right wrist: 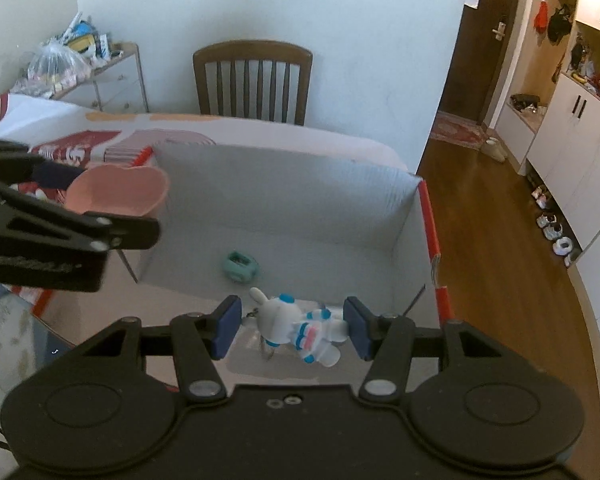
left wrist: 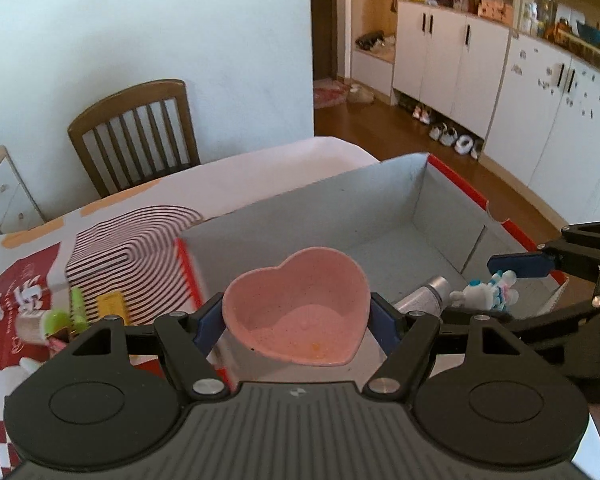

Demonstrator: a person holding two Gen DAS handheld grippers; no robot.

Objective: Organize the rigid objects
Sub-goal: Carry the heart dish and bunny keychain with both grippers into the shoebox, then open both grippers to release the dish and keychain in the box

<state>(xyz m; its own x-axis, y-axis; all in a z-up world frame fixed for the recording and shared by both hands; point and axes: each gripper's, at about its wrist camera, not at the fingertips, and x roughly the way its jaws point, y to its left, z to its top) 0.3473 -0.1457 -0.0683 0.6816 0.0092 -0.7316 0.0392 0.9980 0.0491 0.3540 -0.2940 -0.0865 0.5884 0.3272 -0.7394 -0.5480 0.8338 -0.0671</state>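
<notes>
My left gripper point(left wrist: 296, 320) is shut on a pink heart-shaped bowl point(left wrist: 300, 308) and holds it above the near left corner of an open cardboard box point(left wrist: 340, 200) with grey inside and red rim. The bowl also shows in the right wrist view point(right wrist: 118, 192). My right gripper point(right wrist: 292, 326) is open over the box's near right part, its pads either side of a white and blue rabbit figure point(right wrist: 300, 328) without touching it. The figure also shows in the left wrist view point(left wrist: 484, 292). A teal object point(right wrist: 240, 267) lies on the box floor. A silver tube point(left wrist: 424, 296) lies beside the figure.
The box point(right wrist: 300, 200) sits on a table with a patterned red and white cloth point(left wrist: 132, 240). Small green and yellow items point(left wrist: 76, 308) lie left of the box. A wooden chair point(left wrist: 136, 136) stands behind the table. White cabinets point(left wrist: 500, 80) line the right wall.
</notes>
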